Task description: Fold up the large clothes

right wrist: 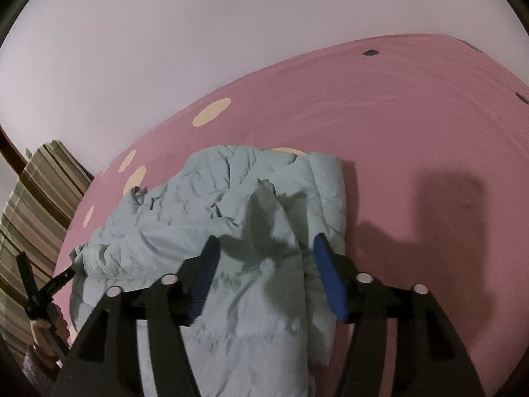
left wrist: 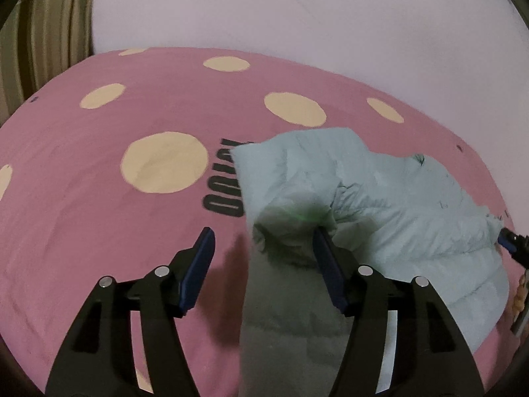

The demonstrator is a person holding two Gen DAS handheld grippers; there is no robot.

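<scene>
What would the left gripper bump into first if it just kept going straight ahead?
Most likely the pale blue jacket: a bunched fold rises right between the open left gripper fingers. Depth is hard to judge, but it looks very close, ahead of the pink bedcover.

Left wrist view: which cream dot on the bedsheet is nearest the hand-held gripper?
The largest dot, left of the black lettering and the jacket. It lies just ahead of the left hand-held gripper; the other dots lie farther up the sheet.
</scene>
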